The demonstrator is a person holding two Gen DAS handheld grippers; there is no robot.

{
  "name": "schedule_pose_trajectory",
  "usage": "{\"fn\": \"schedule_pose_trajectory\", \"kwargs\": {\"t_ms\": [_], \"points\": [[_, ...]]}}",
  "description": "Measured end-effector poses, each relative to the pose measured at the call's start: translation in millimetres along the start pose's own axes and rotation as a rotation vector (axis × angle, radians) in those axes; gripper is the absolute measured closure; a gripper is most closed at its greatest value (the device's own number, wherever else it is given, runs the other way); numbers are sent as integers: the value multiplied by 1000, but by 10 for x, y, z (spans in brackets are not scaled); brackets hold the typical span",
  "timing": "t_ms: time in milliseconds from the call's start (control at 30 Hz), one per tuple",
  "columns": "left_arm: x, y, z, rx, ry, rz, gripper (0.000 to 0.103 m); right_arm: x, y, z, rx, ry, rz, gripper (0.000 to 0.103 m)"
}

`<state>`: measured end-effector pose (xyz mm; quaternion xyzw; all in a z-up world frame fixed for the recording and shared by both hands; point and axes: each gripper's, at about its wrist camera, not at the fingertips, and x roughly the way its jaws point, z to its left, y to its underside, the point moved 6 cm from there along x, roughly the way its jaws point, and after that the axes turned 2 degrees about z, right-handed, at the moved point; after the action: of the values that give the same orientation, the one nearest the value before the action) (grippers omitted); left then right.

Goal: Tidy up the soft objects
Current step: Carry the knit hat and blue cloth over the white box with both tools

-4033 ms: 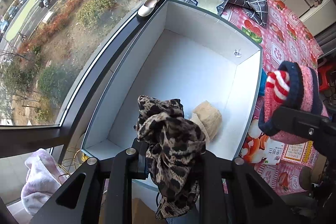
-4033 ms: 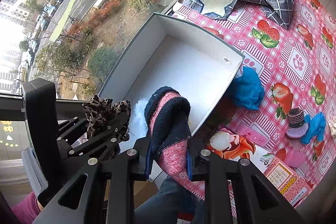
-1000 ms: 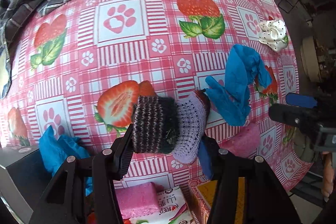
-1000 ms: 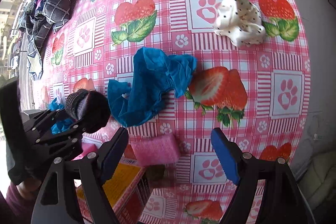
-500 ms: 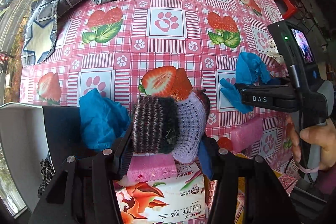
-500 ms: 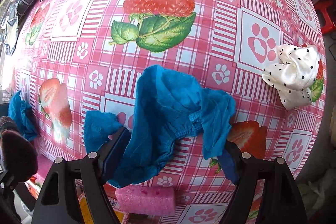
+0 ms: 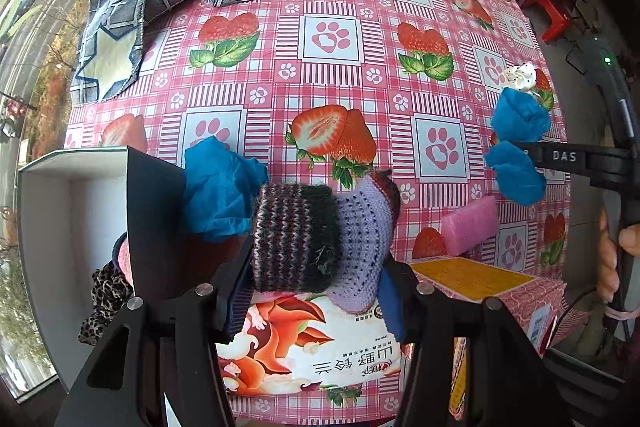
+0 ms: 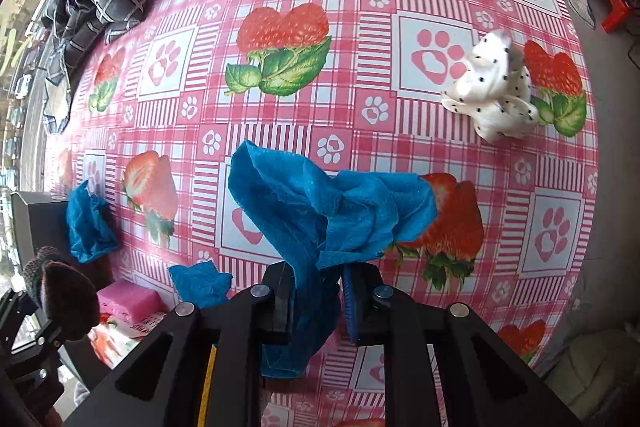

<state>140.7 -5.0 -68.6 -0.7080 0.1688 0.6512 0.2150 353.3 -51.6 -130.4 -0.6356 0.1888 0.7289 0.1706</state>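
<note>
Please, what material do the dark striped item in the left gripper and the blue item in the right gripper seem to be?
Dark striped and lilac sock: knitted yarn, probably wool or acrylic; ribbed stitches and fuzz show. Bright blue crumpled cloth: thin matte fabric, possibly non-woven; it creases sharply and shows a fine embossed texture.

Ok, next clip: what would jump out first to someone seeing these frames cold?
Probably the pink strawberry-and-paw-print tablecloth filling both views. Next, the right hand-held gripper, shut on a crumpled bright blue cloth near the table's near edge, and the left hand-held gripper clamping a striped dark-and-lilac knitted sock beside the white open box.
</note>
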Motion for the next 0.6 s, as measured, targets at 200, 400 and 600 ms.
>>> {"fn": "schedule_pose_trajectory", "kwargs": {"t_ms": [200, 400, 600], "points": [[-206, 161, 1, 29, -1, -31, 45, -488, 150, -36, 46, -55, -51, 84], [-412, 341, 25, 59, 1, -59, 45, -789, 385, 51, 60, -68, -108, 84], [-613, 500, 121, 78, -6, -84, 45, -1019, 678, 288, 54, -112, -131, 84]]}}
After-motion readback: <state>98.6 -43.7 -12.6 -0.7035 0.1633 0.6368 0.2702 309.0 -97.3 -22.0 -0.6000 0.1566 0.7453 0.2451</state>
